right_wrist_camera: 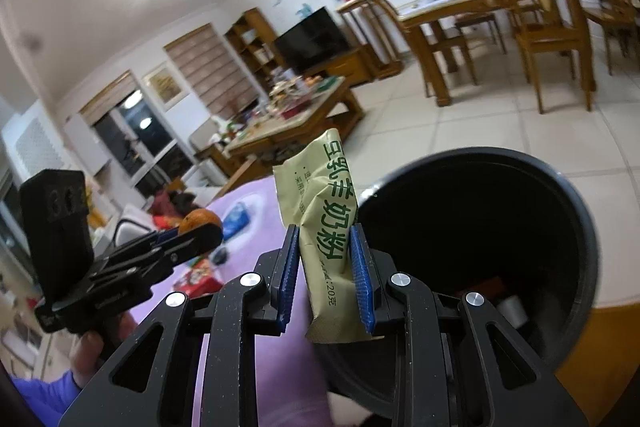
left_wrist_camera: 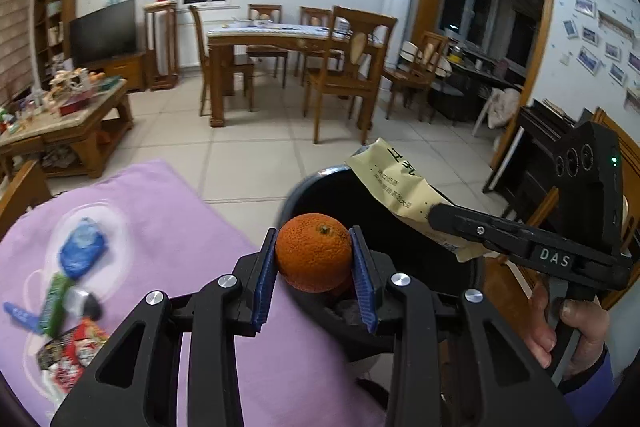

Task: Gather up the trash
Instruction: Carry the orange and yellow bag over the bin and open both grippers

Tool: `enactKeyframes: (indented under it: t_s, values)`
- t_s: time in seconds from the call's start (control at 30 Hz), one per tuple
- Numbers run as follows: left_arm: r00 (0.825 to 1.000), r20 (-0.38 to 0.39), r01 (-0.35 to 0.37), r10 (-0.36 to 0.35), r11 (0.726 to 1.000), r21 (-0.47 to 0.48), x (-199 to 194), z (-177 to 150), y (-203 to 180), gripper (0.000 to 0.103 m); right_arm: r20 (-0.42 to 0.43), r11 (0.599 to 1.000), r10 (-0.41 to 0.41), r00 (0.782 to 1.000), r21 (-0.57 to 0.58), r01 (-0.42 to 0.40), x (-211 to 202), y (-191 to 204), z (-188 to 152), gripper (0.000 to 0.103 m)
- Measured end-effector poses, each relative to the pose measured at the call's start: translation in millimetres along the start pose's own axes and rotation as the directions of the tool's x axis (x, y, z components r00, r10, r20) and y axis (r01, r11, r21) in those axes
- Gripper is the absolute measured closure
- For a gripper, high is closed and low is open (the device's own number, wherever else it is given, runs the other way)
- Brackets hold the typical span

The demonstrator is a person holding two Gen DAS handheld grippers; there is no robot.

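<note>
A purple cloth (left_wrist_camera: 168,227) covers the near surface, and at its right edge stands a dark round bin (right_wrist_camera: 520,187) with its mouth open to the top. Inside the bin, low down, a small pale cup-like thing shows, but I cannot tell what it is.

The left gripper (left_wrist_camera: 314,255) has its blue pads pressed on both sides of an orange (left_wrist_camera: 314,251), so the fruit sits between the jaws and is gripped. It hangs just at the near rim of the bin, partly over the dark opening.

The right gripper (right_wrist_camera: 326,263) is closed on a yellow-green sachet (right_wrist_camera: 324,223). The sachet stands upright between the two pads, and its crumpled top rises above the fingertips, beside the left rim of the bin. Green Chinese characters run along it, and near the lower end a small print reads "20" followed by one character. On the side of the right gripper body the letters "DAS" are readable in the left wrist view.

Farther left on the cloth lie a blue wrapper (left_wrist_camera: 82,247), a green wrapper (left_wrist_camera: 56,301) and a red packet (left_wrist_camera: 74,351), all blurred.
</note>
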State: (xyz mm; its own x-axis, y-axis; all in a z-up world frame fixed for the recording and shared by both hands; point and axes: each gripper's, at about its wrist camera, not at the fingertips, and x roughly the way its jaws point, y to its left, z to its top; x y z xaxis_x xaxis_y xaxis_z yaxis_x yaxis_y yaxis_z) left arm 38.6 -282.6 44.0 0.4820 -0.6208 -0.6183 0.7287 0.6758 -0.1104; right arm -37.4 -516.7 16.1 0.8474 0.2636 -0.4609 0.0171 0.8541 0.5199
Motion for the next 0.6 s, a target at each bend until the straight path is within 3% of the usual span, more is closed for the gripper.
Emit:
enactKeyframes:
  t_s: [0.37, 0.6]
  values:
    - [0.994, -0.101, 0.041, -0.036, 0.998, 0.043, 61.0, -10.2, -43.3, 0.068, -0.019, 0.991, -0.072, 0.997, 0.108, 0.074, -10.8, -72.1, -20.8, 0.077]
    - [0.988, -0.147, 0.046, -0.037, 0.997, 0.055, 79.7, -16.8, -55.1, 0.068, -0.043, 0.986, -0.090, 0.995, 0.136, 0.095, 7.4, -82.6, -23.3, 0.077]
